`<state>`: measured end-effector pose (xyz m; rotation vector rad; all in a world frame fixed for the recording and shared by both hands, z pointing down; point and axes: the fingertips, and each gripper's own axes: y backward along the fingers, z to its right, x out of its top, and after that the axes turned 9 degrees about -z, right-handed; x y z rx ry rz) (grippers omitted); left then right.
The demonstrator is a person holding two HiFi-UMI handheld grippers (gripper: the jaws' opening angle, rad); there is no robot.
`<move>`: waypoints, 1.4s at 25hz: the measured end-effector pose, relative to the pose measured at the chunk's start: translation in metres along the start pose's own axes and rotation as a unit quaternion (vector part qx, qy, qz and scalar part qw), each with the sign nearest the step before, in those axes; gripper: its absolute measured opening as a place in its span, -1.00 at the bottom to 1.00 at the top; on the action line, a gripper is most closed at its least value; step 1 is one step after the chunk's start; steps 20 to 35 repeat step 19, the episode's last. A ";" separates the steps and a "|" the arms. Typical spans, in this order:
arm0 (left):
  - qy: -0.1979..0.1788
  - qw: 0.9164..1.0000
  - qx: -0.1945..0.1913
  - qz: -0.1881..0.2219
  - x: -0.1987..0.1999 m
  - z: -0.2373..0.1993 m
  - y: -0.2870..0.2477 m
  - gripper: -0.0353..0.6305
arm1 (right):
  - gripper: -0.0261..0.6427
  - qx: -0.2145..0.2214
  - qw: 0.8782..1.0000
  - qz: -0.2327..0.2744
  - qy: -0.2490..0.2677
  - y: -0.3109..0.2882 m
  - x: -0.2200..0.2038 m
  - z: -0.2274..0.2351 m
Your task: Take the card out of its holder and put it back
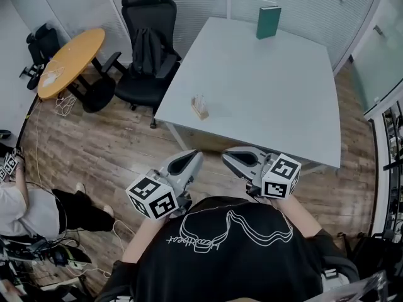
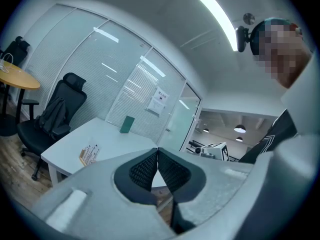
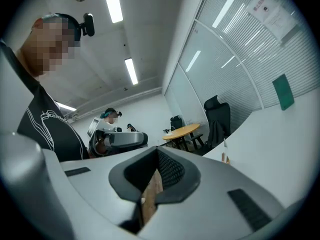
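Note:
A small wooden card holder point(image 1: 200, 107) with cards standing in it sits near the left front edge of the white table point(image 1: 264, 93). It also shows in the left gripper view as the card holder point(image 2: 89, 155) and, small, in the right gripper view as the holder point(image 3: 226, 158). Both grippers hang close to my chest, well short of the table. My left gripper point(image 1: 191, 161) is shut with nothing in it, its pads point(image 2: 145, 166) meeting at the tip. My right gripper point(image 1: 232, 158) is shut and empty too, pads point(image 3: 171, 168) touching.
A green book point(image 1: 269, 22) stands upright at the table's far edge. A black office chair point(image 1: 146, 49) is beside the table's left side, and a round yellow table point(image 1: 70, 60) lies further left. Another person point(image 1: 38, 209) sits on the wood floor at lower left among cables.

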<state>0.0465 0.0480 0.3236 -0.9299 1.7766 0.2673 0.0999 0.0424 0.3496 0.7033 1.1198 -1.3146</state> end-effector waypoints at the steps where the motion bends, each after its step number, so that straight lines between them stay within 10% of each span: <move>1: -0.003 1.000 0.001 0.002 -0.001 0.006 0.001 -0.85 | -0.90 0.004 1.000 0.005 -0.006 0.004 0.001 -0.003; 35: -0.030 0.999 0.012 0.019 -0.026 0.090 0.021 -0.85 | -0.90 0.020 0.999 0.021 0.018 0.061 -0.010 -0.064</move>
